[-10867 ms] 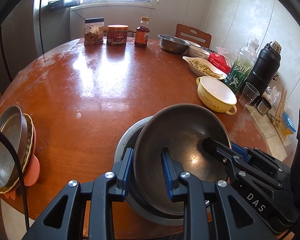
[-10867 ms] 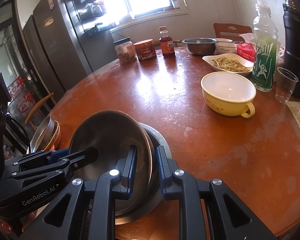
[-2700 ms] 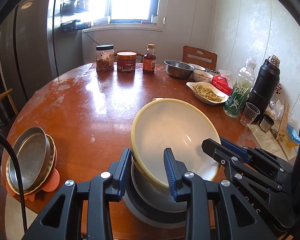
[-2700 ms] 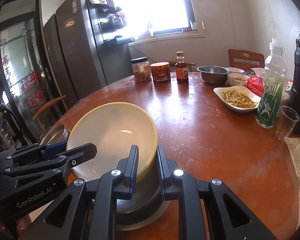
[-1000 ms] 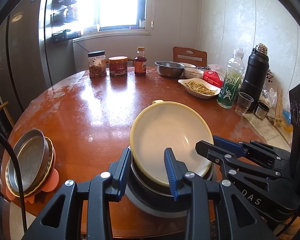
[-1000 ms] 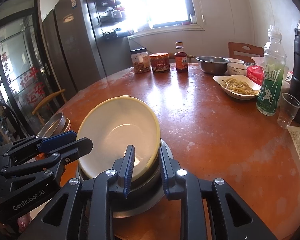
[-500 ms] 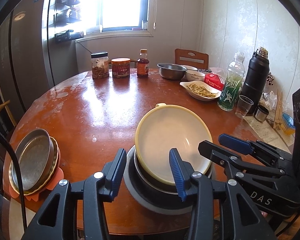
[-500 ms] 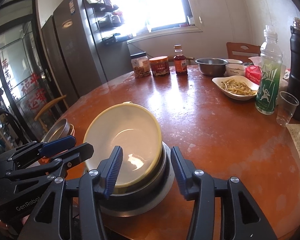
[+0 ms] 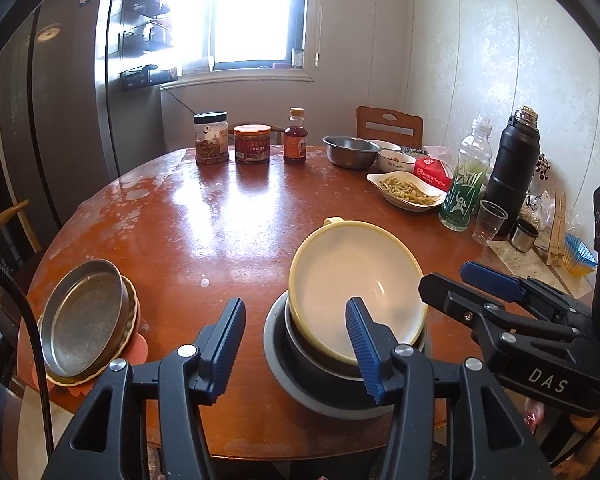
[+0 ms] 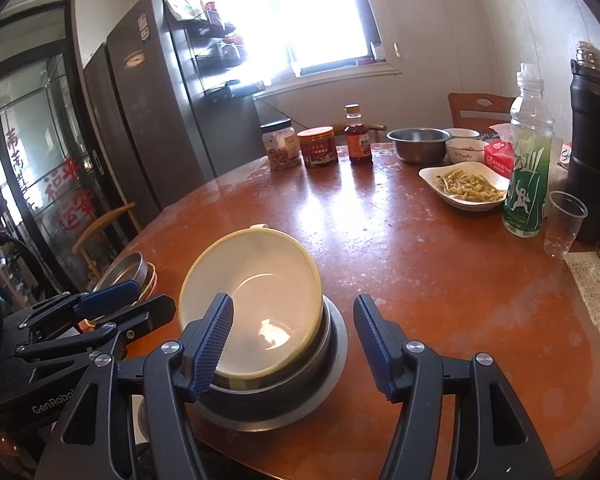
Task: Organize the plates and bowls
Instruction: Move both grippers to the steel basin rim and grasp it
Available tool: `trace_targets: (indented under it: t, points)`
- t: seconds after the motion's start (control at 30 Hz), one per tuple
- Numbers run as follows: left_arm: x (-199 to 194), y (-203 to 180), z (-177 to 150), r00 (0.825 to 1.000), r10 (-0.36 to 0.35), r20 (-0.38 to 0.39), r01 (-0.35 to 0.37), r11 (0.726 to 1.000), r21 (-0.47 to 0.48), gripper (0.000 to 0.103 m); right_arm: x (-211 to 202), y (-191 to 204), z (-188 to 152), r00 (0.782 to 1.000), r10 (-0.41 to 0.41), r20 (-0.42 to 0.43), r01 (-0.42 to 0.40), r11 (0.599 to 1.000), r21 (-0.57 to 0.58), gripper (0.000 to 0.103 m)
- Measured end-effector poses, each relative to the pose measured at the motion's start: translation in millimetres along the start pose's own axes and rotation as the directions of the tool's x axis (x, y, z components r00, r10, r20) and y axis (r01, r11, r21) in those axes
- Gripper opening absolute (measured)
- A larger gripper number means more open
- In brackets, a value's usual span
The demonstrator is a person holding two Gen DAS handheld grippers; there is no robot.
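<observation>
A yellow bowl with a handle (image 9: 356, 284) (image 10: 256, 296) rests tilted inside a stack of metal bowls (image 9: 320, 376) (image 10: 300, 384) near the front edge of the round wooden table (image 9: 220, 220). My left gripper (image 9: 296, 344) is open and empty, just in front of the stack. My right gripper (image 10: 292, 340) is open and empty, its fingers apart on either side of the stack's near rim. A metal plate (image 9: 82, 316) lies on a yellow plate and an orange mat at the table's left edge; it also shows in the right wrist view (image 10: 124, 270).
At the back stand two jars (image 9: 211, 138) and a sauce bottle (image 9: 295, 142). At the right are a steel bowl (image 9: 350, 152), a dish of food (image 9: 406, 192), a green bottle (image 9: 462, 192), a black flask (image 9: 508, 168) and a plastic cup (image 9: 487, 222).
Both grippers have let go of the yellow bowl, opened wide and pulled back. The bowl now rests in the metal stack.
</observation>
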State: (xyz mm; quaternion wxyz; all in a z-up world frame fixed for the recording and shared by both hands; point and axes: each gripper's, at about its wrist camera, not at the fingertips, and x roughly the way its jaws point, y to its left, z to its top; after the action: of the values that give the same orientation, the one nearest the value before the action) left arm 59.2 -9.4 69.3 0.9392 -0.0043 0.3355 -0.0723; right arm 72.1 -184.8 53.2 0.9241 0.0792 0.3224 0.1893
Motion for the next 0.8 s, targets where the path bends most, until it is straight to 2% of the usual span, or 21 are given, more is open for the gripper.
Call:
trace_targets:
  t: [0.17,0.4,0.63,0.8]
  points:
    - [-3,6,-1,1.0,0.011,-0.004,-0.011,1.0,-0.014,0.065,0,1,1,1.0,0.008,-0.001,-0.008,1.0,0.007,0.071]
    - [6,17,-6,0.998,0.002,-0.055,-0.004,0.999,-0.04,0.066,7,-2,-4,0.999,0.02,-0.037,-0.019,0.999,0.029,0.074]
    - [20,27,-12,0.994,-0.056,-0.099,0.046,0.995,-0.093,0.067,17,-11,-11,0.997,0.024,-0.077,-0.018,0.997,0.073,0.074]
    - [32,28,-15,0.984,-0.133,-0.12,0.117,0.984,-0.137,0.067,26,-19,-15,0.994,0.033,-0.107,-0.019,0.992,0.124,0.075]
